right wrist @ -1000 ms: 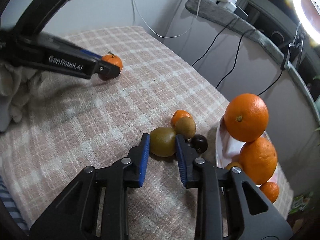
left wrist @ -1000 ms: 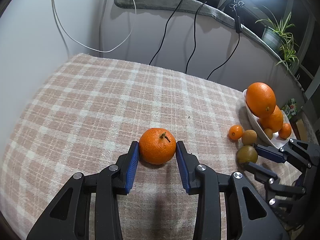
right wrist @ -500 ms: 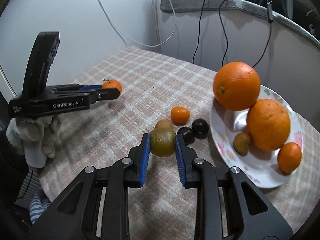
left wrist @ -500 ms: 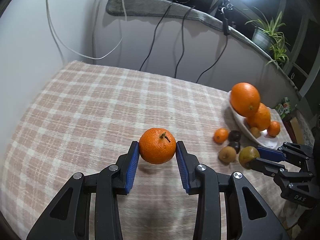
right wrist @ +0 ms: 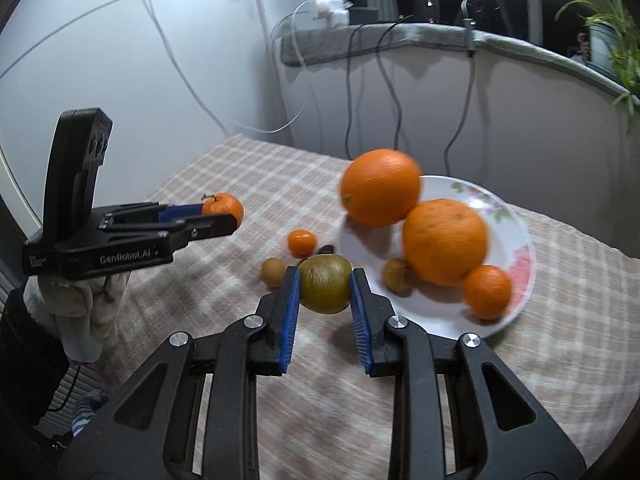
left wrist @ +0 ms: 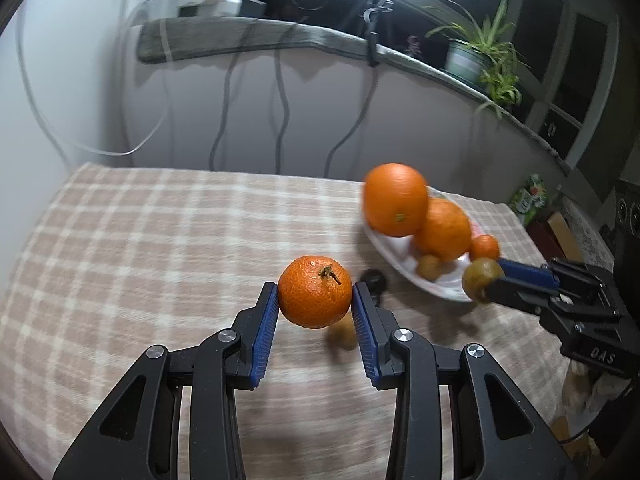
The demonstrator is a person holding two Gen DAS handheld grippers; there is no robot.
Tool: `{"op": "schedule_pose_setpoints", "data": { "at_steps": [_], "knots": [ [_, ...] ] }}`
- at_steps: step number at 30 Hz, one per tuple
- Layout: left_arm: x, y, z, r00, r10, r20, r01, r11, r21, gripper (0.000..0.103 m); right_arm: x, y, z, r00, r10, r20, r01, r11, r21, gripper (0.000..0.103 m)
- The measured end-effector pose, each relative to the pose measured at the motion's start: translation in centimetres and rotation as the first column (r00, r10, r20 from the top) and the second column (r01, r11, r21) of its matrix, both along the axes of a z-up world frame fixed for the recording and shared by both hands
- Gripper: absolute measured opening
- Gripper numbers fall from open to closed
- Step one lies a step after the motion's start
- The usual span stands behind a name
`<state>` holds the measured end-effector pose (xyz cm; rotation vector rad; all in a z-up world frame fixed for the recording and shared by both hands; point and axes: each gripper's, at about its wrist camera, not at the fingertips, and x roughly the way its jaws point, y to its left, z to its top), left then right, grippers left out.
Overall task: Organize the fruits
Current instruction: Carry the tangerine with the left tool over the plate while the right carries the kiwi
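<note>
Two grippers loaded: left gripper (left wrist: pixel 315 300) pinching a mandarin (left wrist: pixel 315 292); right gripper (right wrist: pixel 325 292) pinching a kiwi (right wrist: pixel 325 289), beside the fruit plate (right wrist: pixel 516 280).

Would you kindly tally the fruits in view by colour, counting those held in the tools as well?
Orange: 5 (top orange, lower orange, small orange on the plate; loose mandarin; stemmed mandarin in the left tool)
Green-brown: 3 (held kiwi in the right tool, loose kiwi, plate kiwi)
Dark: 1 in view (dark fruit)
Total: 9
</note>
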<state>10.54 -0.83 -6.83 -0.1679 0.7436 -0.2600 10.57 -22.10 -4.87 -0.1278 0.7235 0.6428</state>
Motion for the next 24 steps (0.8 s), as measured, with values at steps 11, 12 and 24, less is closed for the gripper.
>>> {"op": "schedule_pose_setpoints", "data": {
  "at_steps": [11,12,24],
  "knots": [
    [1.4,-5.6,0.6,0.996,-0.084,0.004,0.084,0.996,0.022,0.036,1.7,-5.3,1.2,0.996,-0.085,0.017,0.084,0.996,0.034,0.026],
    [1.4,-5.9,0.6,0.996,-0.088,0.003,0.088,0.996,0.024,0.036,1.9,-5.9,1.3,0.996,-0.093,0.019,0.092,0.995,0.036,0.026],
    [2.9,-9.0,0.2,0.993,-0.116,-0.014,0.117,0.992,0.056,0.036,5.0,-9.0,1.0,0.989,-0.148,0.009,0.147,0.987,0.063,0.026]
  ]
}}
